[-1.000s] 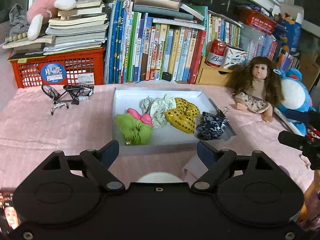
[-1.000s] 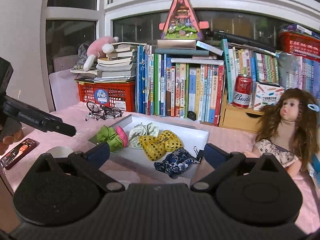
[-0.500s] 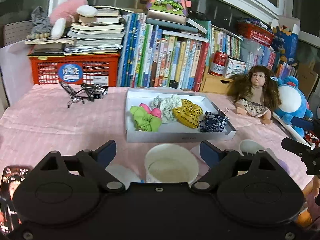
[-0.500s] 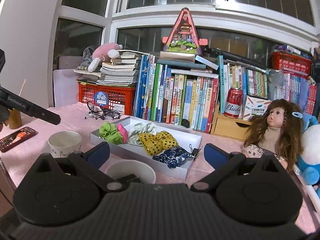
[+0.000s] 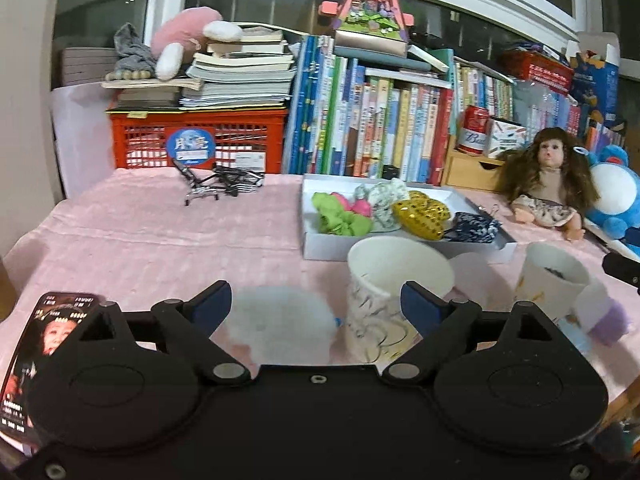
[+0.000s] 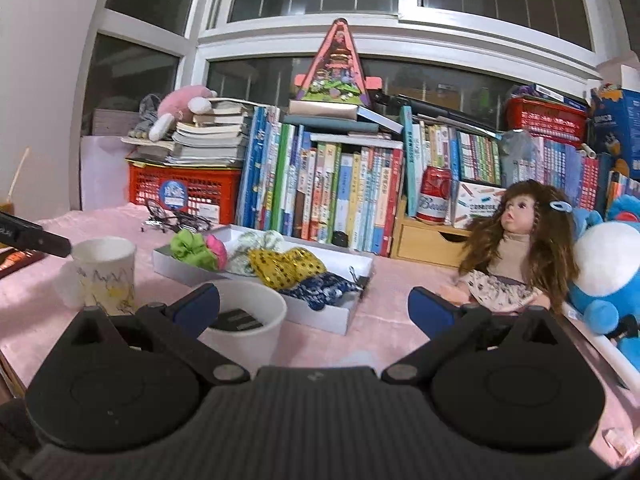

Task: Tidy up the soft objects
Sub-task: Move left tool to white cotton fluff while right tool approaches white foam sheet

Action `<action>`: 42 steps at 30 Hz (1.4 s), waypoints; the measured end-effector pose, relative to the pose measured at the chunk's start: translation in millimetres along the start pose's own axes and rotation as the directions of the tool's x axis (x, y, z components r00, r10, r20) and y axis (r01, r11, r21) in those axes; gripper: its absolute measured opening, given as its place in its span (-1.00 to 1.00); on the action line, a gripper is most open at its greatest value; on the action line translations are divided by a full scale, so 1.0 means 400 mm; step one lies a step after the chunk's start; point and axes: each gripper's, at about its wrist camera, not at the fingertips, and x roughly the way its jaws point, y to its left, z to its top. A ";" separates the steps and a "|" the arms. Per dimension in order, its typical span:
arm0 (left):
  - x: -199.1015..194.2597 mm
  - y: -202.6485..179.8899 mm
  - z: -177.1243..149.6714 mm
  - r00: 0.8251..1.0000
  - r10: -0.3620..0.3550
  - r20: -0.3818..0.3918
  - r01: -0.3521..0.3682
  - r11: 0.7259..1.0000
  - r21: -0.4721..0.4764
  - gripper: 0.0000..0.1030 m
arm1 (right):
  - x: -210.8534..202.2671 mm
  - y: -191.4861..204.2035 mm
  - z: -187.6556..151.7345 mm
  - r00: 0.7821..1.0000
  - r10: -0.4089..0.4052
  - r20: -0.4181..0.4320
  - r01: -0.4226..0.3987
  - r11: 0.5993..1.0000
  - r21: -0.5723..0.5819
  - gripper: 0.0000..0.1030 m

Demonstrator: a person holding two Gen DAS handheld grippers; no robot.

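A white tray (image 5: 404,249) on the pink tablecloth holds a green scrunchie (image 5: 340,220), a pink one (image 5: 362,207), a pale floral one (image 5: 384,200), a gold sequin one (image 5: 424,214) and a navy one (image 5: 474,227). The tray (image 6: 320,312) and its scrunchies also show in the right wrist view. My left gripper (image 5: 316,306) is open and empty, well in front of the tray, above a paper cup (image 5: 394,292). My right gripper (image 6: 314,306) is open and empty, near the tray's right front corner, beside a white cup (image 6: 244,324).
A second paper cup (image 5: 554,280) stands at the right, a patterned cup (image 6: 104,272) at the left. A doll (image 6: 516,252) and blue plush (image 6: 608,268) sit to the right. Books (image 5: 372,128), a red crate (image 5: 200,142), a model bicycle (image 5: 218,182) line the back. A phone (image 5: 44,344) lies front left.
Both grippers have drawn back from the tray and risen. The paper cups near the table's front have come into view. Both stay open and empty.
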 end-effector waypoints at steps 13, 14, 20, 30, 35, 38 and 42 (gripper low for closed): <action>0.045 0.119 -0.063 0.999 0.001 -0.043 -0.013 0.958 -0.286 0.54 | 0.025 0.017 -0.067 0.997 -0.054 -0.056 0.051 0.997 -0.052 0.94; 0.053 0.130 -0.065 0.998 -0.010 -0.054 -0.008 0.951 -0.309 0.47 | 0.028 0.018 -0.069 0.997 -0.055 -0.061 0.051 0.997 -0.057 0.93; 0.106 0.183 -0.078 0.993 -0.069 -0.097 0.014 0.874 -0.485 0.28 | 0.049 0.022 -0.083 0.994 -0.054 -0.093 0.048 0.997 -0.065 0.92; 0.159 0.200 -0.077 0.991 -0.076 -0.108 0.004 0.834 -0.552 0.15 | 0.072 -0.001 -0.096 0.988 -0.055 -0.147 0.047 0.997 -0.052 0.80; 0.179 0.201 -0.072 0.992 -0.072 -0.107 -0.002 0.818 -0.575 0.12 | 0.081 -0.011 -0.102 0.984 -0.061 -0.165 0.056 0.998 -0.038 0.78; 0.188 0.200 -0.071 0.992 -0.072 -0.107 -0.004 0.814 -0.581 0.11 | 0.091 -0.015 -0.106 0.981 -0.069 -0.180 0.064 0.997 -0.033 0.78; 0.198 0.198 -0.069 0.992 -0.063 -0.106 -0.011 0.810 -0.587 0.07 | 0.103 -0.019 -0.114 0.977 -0.078 -0.199 0.074 0.997 -0.027 0.77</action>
